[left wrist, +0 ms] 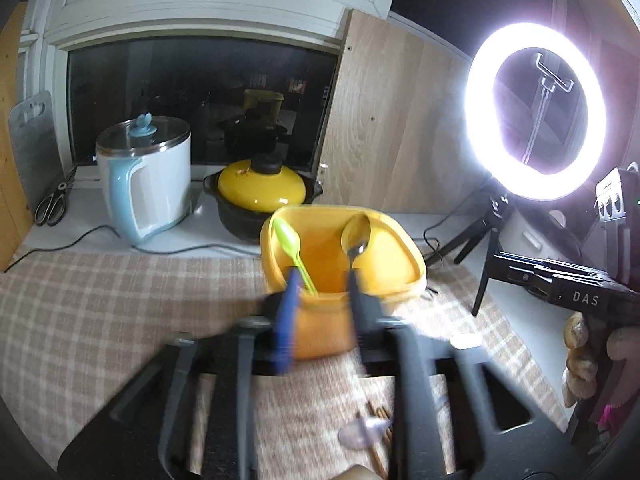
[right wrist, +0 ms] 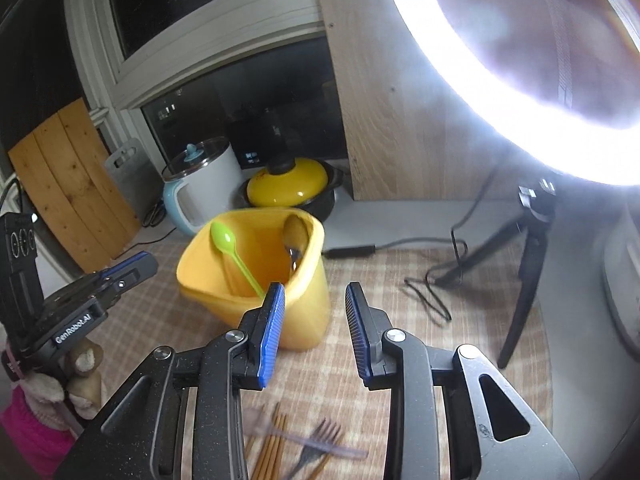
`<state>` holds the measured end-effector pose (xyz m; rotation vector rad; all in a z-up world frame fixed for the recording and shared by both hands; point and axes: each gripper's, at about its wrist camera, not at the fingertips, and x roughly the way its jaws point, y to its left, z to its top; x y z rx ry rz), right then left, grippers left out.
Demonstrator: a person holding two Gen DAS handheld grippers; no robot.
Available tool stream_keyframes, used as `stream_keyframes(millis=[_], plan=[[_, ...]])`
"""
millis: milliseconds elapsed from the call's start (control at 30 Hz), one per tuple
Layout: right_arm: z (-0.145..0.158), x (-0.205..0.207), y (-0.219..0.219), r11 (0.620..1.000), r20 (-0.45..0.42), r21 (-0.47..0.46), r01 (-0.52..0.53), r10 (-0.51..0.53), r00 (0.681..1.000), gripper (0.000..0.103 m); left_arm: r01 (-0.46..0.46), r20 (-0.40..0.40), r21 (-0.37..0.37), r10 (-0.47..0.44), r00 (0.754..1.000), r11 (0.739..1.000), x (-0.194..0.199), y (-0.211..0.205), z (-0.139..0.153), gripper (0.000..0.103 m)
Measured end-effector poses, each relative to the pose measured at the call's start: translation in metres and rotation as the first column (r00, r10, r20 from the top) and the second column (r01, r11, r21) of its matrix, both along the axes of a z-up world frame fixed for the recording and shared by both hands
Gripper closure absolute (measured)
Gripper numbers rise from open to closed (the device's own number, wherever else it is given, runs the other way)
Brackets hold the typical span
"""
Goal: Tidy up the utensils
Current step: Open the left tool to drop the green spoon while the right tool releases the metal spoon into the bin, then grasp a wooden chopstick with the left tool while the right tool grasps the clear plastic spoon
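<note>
A yellow plastic container (left wrist: 392, 256) (right wrist: 200, 264) stands on the checked cloth. In it lean a green plastic spoon (left wrist: 290, 242) (right wrist: 230, 250) and a metal spoon (left wrist: 356, 236) (right wrist: 295, 236). My left gripper (left wrist: 323, 280), blurred, is open just short of the container's near wall, with nothing gripped. My right gripper (right wrist: 314, 288) is open and empty, above the cloth in front of the container. Below it on the cloth lie wooden chopsticks (right wrist: 272, 448), a fork (right wrist: 322, 436) and a pale purple spoon (right wrist: 260, 420) (left wrist: 360, 432).
Behind the container stand a white and blue kettle (left wrist: 148, 184) and a black pot with a yellow lid (left wrist: 260, 188). A lit ring light (left wrist: 536, 112) on a tripod (right wrist: 524, 280) stands at the right with loose cables (right wrist: 432, 288). Scissors (left wrist: 52, 204) lie far left.
</note>
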<state>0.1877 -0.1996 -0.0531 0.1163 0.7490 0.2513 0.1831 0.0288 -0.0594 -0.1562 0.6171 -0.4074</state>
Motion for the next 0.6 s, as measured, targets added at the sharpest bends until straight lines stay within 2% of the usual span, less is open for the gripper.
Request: stream_keyframes(millis=[100,333,500,600], plan=[[-0.010,-0.009,-0.012,1.000,-0.030,0.024,0.014,-0.013,0.999,0.073,0.005,-0.011,0.021,-0.004,1.000,1.000,-0.012,0.000,-0.004,0.060],[-0.032,-0.022,-0.033,0.999,-0.085,0.046,-0.010,0.014,0.996,0.073,0.044,-0.099,0.048,-0.039,0.994,0.998,-0.040,-0.007,-0.020,0.060],[-0.044,-0.021,-0.030,0.994,-0.123,0.004,-0.106,0.106,0.987,0.073,0.072,-0.172,0.056,-0.061,0.983,0.996,-0.060,-0.019,-0.036,0.060],[-0.055,-0.021,-0.022,0.978,-0.148,-0.013,-0.208,0.204,0.968,0.073,0.080,-0.221,0.054,-0.066,0.973,0.995,-0.071,-0.025,-0.049,0.060]])
